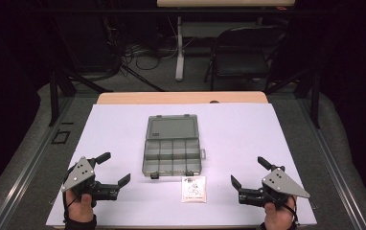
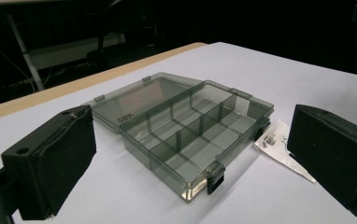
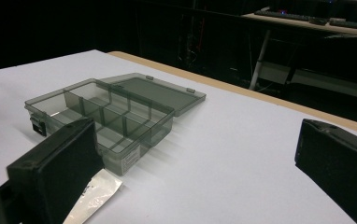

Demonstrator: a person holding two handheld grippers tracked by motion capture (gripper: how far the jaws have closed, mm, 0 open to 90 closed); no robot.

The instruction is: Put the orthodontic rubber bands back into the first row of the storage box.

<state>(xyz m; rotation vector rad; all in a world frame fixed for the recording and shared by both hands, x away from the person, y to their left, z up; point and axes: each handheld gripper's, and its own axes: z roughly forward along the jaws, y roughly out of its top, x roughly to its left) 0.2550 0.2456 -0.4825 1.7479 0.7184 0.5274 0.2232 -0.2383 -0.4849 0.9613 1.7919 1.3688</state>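
A smoky clear plastic organiser box (image 1: 172,150) (image 2: 190,135) (image 3: 106,114) lies in the middle of the white table, its lid folded flat away from me and its several compartments bare. A small clear bag with a printed label (image 1: 193,189) (image 2: 282,147) (image 3: 92,198) rests flat just in front of the box. My left gripper (image 1: 112,167) (image 2: 190,172) is open at the near left, nothing between its jaws. My right gripper (image 1: 248,171) (image 3: 200,182) is open at the near right, likewise holding nothing. A hand holds each gripper at the table's near edge.
The white table surface (image 1: 248,129) has a bare wooden strip (image 1: 181,97) along its far edge. Beyond it stand a dark folding chair (image 1: 241,57) and a white desk leg (image 1: 178,48), with cables on the floor.
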